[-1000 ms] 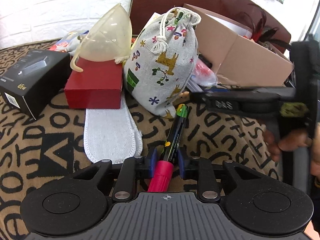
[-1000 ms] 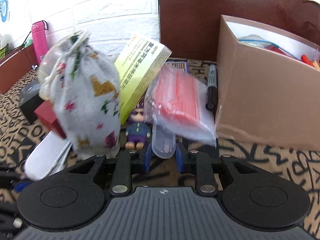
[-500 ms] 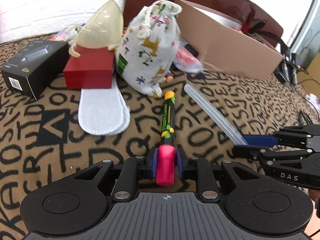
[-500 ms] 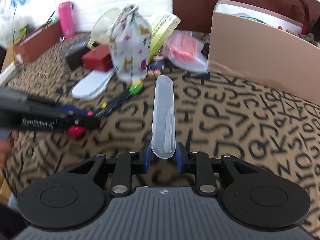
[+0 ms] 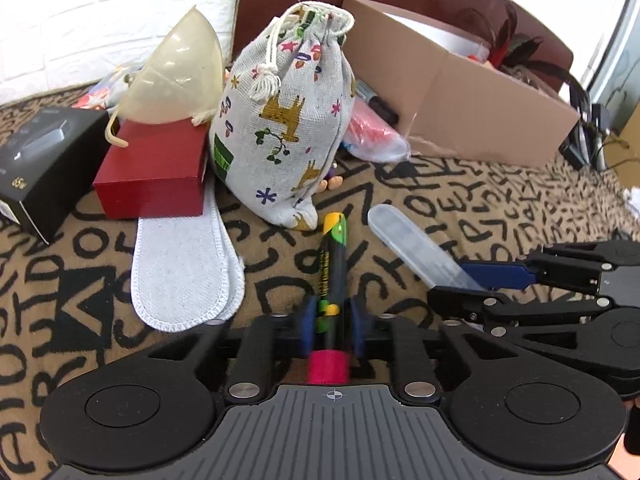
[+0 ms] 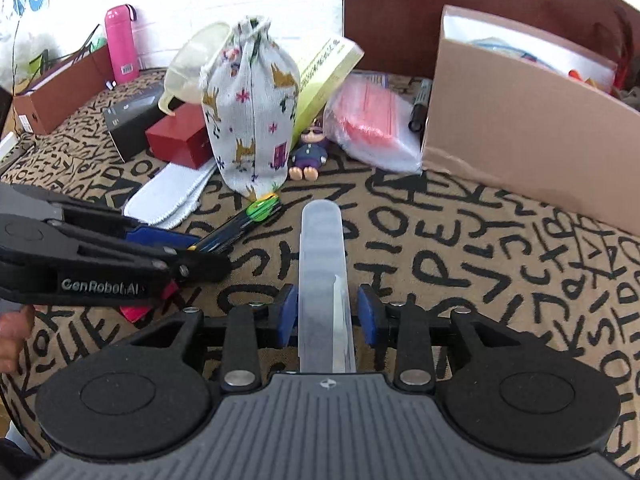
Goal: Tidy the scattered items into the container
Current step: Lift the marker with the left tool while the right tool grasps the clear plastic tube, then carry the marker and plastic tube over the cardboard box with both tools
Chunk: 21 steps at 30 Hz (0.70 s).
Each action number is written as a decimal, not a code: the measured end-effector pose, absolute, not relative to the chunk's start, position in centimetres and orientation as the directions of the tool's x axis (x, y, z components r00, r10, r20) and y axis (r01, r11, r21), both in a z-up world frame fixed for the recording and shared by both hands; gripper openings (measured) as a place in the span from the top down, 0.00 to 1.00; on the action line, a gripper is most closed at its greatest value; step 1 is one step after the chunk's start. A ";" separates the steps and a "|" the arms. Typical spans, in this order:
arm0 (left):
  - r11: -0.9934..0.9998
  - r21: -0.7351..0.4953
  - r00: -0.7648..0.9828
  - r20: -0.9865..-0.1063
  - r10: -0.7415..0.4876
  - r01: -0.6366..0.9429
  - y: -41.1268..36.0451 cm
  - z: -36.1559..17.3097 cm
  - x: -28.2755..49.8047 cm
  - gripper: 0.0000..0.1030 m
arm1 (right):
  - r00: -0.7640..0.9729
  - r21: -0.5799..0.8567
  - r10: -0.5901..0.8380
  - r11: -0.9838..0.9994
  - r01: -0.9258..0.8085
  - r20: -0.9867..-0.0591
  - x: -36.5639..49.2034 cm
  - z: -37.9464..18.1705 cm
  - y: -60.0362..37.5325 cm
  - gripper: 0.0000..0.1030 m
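Left gripper (image 5: 331,328) straddles a marker (image 5: 330,276), pads slightly off the barrel, nothing clamped. Right gripper (image 6: 327,314) likewise stands apart around a clear case (image 6: 325,280), gaps showing both sides. Both items lie on the lettered cloth (image 6: 480,264), well short of the cardboard box (image 6: 528,120) at the back right. Judgement: regrasp pending. Centre each item between the pads, close firmly near mid-length, lift level, then carry over the box wall before release. Marker tip sits near the drawstring bag (image 5: 284,120); avoid nudging it.
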<state>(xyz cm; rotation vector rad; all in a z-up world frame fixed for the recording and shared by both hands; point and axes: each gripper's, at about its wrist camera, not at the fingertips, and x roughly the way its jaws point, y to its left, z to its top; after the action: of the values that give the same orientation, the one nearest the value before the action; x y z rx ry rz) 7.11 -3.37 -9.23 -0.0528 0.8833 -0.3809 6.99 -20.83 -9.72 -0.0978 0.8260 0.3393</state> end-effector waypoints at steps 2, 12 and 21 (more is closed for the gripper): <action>0.931 -0.204 0.570 -0.744 -0.349 0.304 -3.3 -9.3 7.2 0.83 | 0.628 0.040 0.259 0.939 -0.341 -0.734 7.0 -9.8 -20.8 0.65; 0.934 -0.118 0.607 -0.731 -0.311 0.336 -4.6 -9.5 6.8 0.84 | 0.644 0.019 0.264 0.933 -0.361 -0.718 7.1 -10.1 -20.3 0.70; 0.916 -0.242 0.610 -0.686 -0.396 0.321 -4.4 -7.1 5.8 0.88 | 0.656 0.245 0.378 0.925 -0.290 -0.653 5.6 -8.2 -23.2 0.70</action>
<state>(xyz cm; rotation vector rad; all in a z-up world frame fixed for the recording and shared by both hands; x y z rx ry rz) 5.82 -4.39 -7.12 -0.0977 0.8157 -0.4146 5.59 -23.23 -8.22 0.1233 0.7676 0.3796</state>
